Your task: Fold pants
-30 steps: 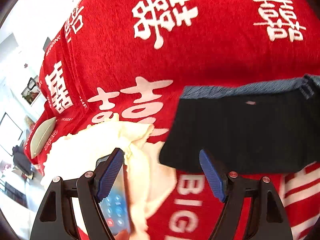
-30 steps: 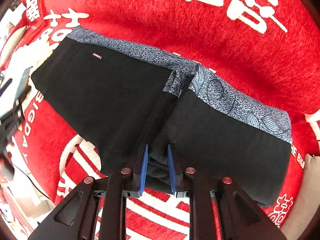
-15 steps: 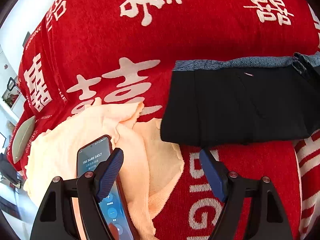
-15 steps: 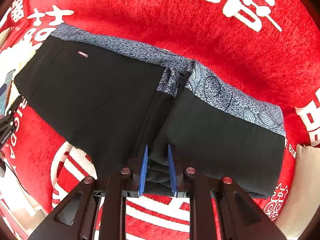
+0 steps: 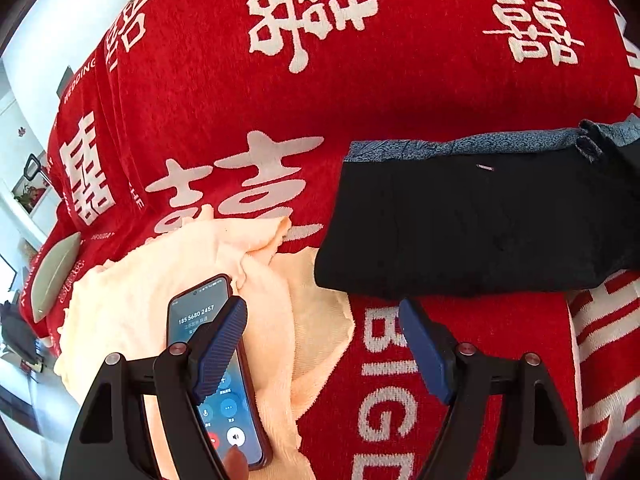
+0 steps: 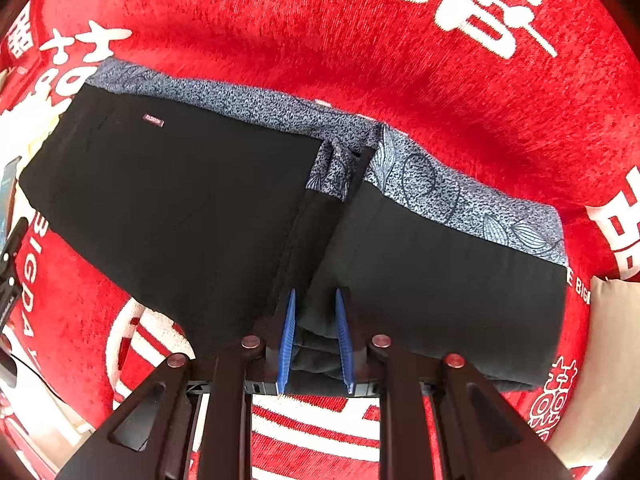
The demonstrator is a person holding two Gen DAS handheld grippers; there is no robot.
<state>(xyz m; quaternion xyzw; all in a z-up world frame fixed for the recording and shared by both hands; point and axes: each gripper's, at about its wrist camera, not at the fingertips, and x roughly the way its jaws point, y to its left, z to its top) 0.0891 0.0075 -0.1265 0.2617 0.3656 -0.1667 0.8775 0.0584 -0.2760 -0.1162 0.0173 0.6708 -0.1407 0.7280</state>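
Black pants [image 6: 192, 200] with a blue-grey patterned band [image 6: 460, 196] lie folded on a red blanket [image 6: 360, 40]. My right gripper [image 6: 316, 320] is shut on the pants' thick near edge at the middle fold. In the left wrist view the pants [image 5: 480, 224] lie at the right. My left gripper [image 5: 320, 328] is open and empty, hovering just in front of the pants' left near corner, over the blanket and a peach towel [image 5: 160, 280].
A phone [image 5: 216, 372] with a lit call screen lies on the peach towel, under my left finger [image 5: 220, 344]. A fingertip touches its lower edge. A pale cushion [image 5: 56, 276] sits at the blanket's left edge, another [image 6: 612, 340] at the right.
The left gripper has drawn back and left, bringing the phone and towel more into view. The right gripper has kept its grip on the pants with little movement.
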